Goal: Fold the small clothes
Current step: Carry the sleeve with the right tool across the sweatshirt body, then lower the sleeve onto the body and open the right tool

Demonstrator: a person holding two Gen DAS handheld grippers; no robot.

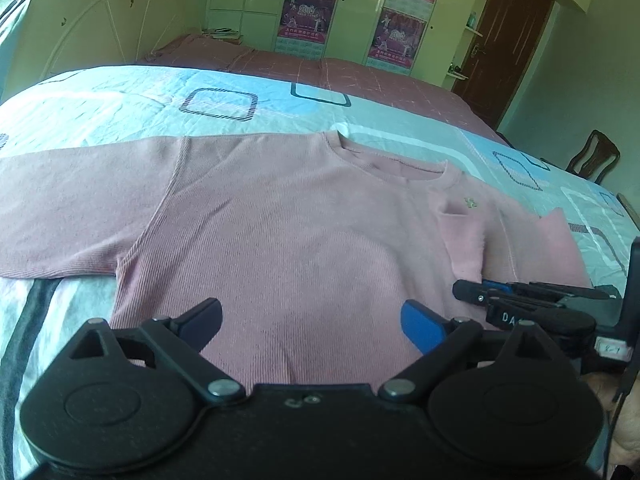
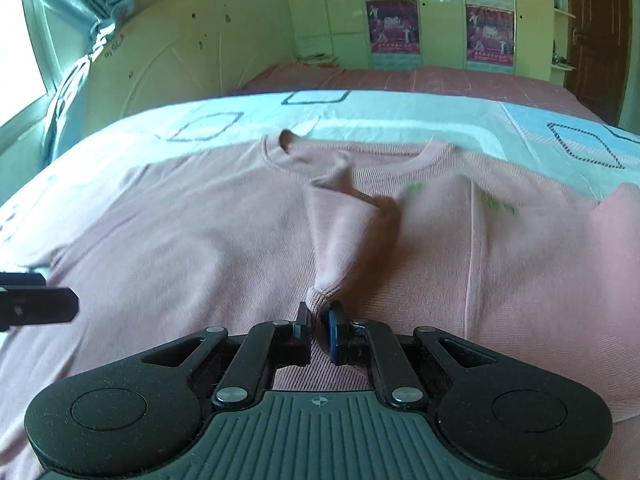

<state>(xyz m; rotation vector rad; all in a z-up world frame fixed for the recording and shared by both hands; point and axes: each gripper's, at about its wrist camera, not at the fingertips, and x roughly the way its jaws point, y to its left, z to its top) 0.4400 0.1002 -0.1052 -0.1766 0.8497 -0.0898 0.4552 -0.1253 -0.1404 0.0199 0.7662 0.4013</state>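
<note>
A pink long-sleeved sweater point(image 1: 280, 220) lies front up and flat on the bed, its neckline point(image 1: 384, 160) toward the far side. My left gripper point(image 1: 312, 320) hangs open over the lower body of the sweater, with nothing between its fingers. One sleeve stretches out flat to the left point(image 1: 72, 216). The other sleeve point(image 2: 352, 232) is drawn in over the chest. My right gripper point(image 2: 320, 316) is shut on its ribbed cuff point(image 2: 320, 296). In the left wrist view the right gripper point(image 1: 468, 292) shows at the right, beside the sleeve end point(image 1: 464, 240).
The bed carries a light blue quilt point(image 1: 120, 100) with square patterns, then a pink checked sheet point(image 1: 360, 76) beyond. A headboard point(image 2: 172, 64), wardrobes with posters point(image 1: 308, 12), a brown door point(image 1: 512, 40) and a wooden chair point(image 1: 592, 160) ring the bed. A hand point(image 1: 624, 412) shows at the lower right.
</note>
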